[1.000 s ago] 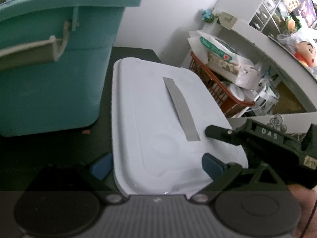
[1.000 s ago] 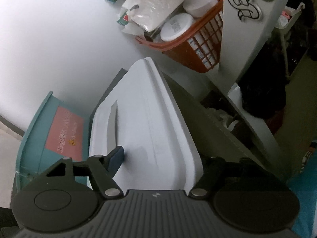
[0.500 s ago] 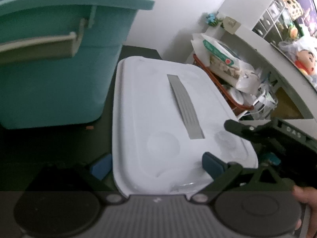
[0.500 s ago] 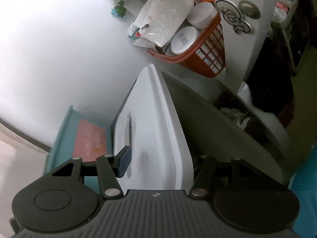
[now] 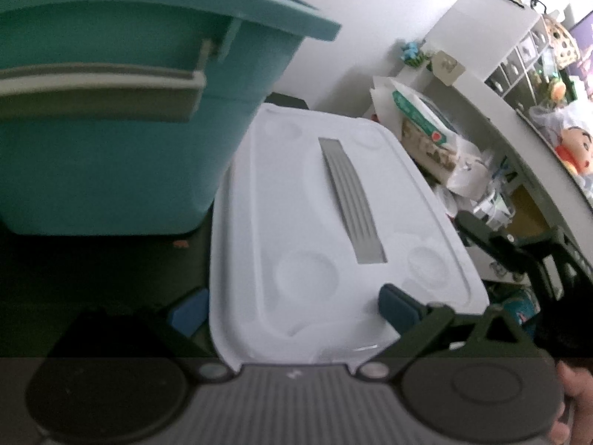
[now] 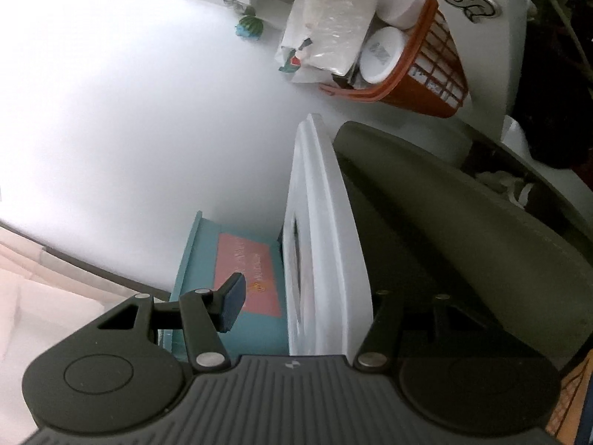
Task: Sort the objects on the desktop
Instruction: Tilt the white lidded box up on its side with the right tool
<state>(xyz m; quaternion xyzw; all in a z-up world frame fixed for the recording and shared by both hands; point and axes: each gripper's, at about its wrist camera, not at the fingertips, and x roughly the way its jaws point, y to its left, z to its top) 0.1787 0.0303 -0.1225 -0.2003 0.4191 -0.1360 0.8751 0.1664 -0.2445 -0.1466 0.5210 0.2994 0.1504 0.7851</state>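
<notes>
Sorting barely begun: white lid (image 5: 315, 222) in hand, nothing yet seen put away.
Lid is tilted over the dark desktop (image 5: 92, 270), just beside the teal bin (image 5: 111, 170), whose inside is hidden. It is straddled by the wide-set left gripper (image 5: 292, 307); actual clamping can't be told. R gripper (image 6: 307, 300) has just been narrowing w/ lid edge-on between jaws, and the visible pad (image 6: 231, 302) is kept clear of it. Lid placement & all other items are judged left to do.

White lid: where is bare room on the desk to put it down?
Bare dark desk shows in front of the teal bin, left of the white lid. To the right, the orange basket and shelves are crowded.
</notes>
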